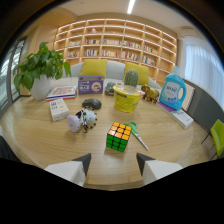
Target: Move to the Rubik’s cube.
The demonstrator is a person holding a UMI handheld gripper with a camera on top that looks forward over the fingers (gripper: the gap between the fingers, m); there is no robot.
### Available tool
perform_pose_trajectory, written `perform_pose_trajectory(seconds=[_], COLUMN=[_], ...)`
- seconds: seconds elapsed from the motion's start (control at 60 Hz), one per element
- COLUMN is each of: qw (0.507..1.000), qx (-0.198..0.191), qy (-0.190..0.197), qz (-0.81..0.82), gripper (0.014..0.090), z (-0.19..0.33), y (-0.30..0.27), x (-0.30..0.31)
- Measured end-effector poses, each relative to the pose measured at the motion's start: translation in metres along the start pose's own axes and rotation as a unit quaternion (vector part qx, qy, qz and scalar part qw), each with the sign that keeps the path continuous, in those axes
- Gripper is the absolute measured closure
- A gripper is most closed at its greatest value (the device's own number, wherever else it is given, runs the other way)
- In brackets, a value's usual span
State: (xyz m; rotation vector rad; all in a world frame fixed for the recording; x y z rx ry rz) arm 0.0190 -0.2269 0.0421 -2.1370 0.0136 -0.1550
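No writing on any label is clear enough for me to read: the blue plastic detergent bottle (pixel 173 91) carries a white label, and the purple box (pixel 90 85) and the small white carton (pixel 58 109) are printed, but the words stay illegible. The yellow round tub (pixel 126 98) stands with its lid on, so I cannot see inside it. A white pot (pixel 40 86) holds a leafy green plant (pixel 39 64).

My hand-held gripper (pixel 113 167) has its two white fingers (pixel 70 171) spread well apart, gripping nothing and touching nothing. The multicoloured Rubik's cube (pixel 118 137) sits on the pale wooden bench (pixel 35 135) just ahead of the fingertips, roughly centred on the gap between them, with green-handled scissors (pixel 136 132) touching its right side. A small black-and-white toy figure (pixel 84 120) lies to the cube's left, and a dark flat stone-like object (pixel 91 103) sits beyond that.
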Motion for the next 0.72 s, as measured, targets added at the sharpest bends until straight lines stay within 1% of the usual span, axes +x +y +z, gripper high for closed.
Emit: perform_pose_trajectory(seconds=[0.133, 0.35, 0.717], qw=[1.000, 1.000, 1.000], qx=[-0.007, -0.015, -0.019], qy=[-0.011, -0.012, -0.013], qz=[0.001, 0.015, 0.018], gripper=[0.0185, 0.0185, 0.0185], z=[0.025, 0.049, 0.053], y=[0.003, 0.007, 0.009], x=[-0.001, 0.006, 0.009])
